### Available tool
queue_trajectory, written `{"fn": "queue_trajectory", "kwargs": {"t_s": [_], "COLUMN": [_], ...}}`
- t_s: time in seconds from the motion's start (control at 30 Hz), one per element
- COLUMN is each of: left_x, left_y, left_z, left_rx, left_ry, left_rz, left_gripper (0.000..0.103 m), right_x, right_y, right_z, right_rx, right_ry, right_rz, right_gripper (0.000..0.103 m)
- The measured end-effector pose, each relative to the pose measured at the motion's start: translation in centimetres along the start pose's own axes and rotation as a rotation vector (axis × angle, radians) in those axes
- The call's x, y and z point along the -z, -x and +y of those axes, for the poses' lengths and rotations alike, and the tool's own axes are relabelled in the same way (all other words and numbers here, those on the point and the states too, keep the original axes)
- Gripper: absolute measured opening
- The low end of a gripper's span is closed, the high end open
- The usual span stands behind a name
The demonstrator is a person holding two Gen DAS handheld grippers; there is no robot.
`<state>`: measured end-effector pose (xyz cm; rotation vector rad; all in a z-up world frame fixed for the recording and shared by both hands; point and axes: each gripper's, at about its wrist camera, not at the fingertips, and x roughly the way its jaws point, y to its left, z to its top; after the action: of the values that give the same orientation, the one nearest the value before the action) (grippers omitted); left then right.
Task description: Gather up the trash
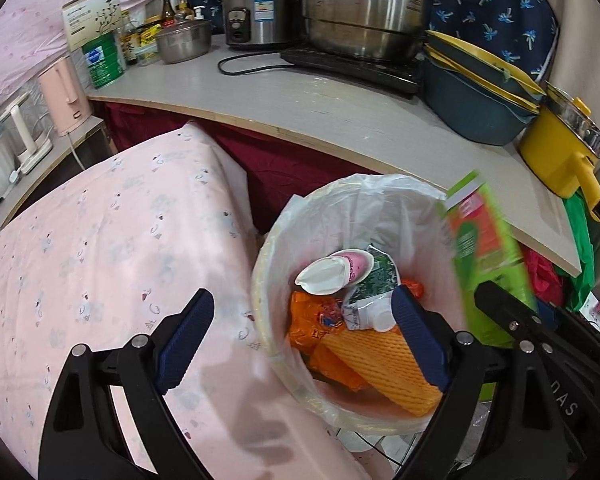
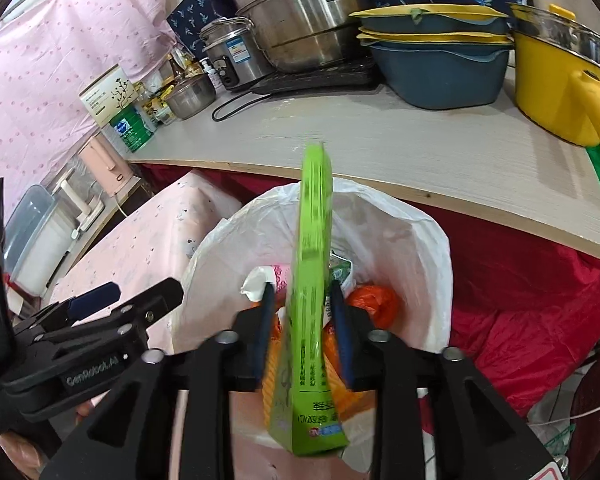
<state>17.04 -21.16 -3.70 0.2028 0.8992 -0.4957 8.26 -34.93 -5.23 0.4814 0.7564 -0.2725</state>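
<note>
A round bin [image 1: 265, 256] lined with a white plastic bag holds a pink-and-white cup [image 1: 332, 276], a crumpled green carton [image 1: 374, 280], orange wrappers [image 1: 316, 322] and orange foam netting [image 1: 384, 360]. A flat green box [image 2: 312, 240] stands on edge over the bin [image 2: 416, 240], blurred, between the jaws of my right gripper [image 2: 302, 300]. The pads stand clear of its sides. In the left wrist view the same box [image 1: 484, 248] hangs at the bin's right rim. My left gripper [image 1: 304, 300] is wide open over the bin's left rim with nothing between its fingers.
Behind the bin runs a pale counter [image 1: 300, 96] with steel pots [image 1: 364, 12], a rice cooker [image 1: 256, 12], stacked blue basins [image 1: 472, 108] and a yellow pot [image 1: 560, 148]. A pink-covered surface [image 1: 100, 248] lies to the left and red cloth [image 2: 532, 300] to the right.
</note>
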Motion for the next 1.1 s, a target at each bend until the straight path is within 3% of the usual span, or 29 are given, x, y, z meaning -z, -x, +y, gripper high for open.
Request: {"fn": "queue_trajectory", "kwargs": {"t_s": [0.5, 1.1], "left_x": [1.7, 4.5], "left_y": [1.9, 7.1], "left_z": [1.9, 3.8], "left_rx": [-0.037, -0.084], "left_ry": [0.021, 0.045], "left_rz": [-0.014, -0.057], "left_gripper": [0.086, 0.091], "right_x": [0.8, 3.1], "right_y": [1.8, 6.1], "right_z": [1.4, 4.9], "right_rx": [0.002, 0.012], "right_ry": [0.029, 0.13], "right_rz": [-0.011, -0.044], "right_gripper": [0.044, 0.06]}}
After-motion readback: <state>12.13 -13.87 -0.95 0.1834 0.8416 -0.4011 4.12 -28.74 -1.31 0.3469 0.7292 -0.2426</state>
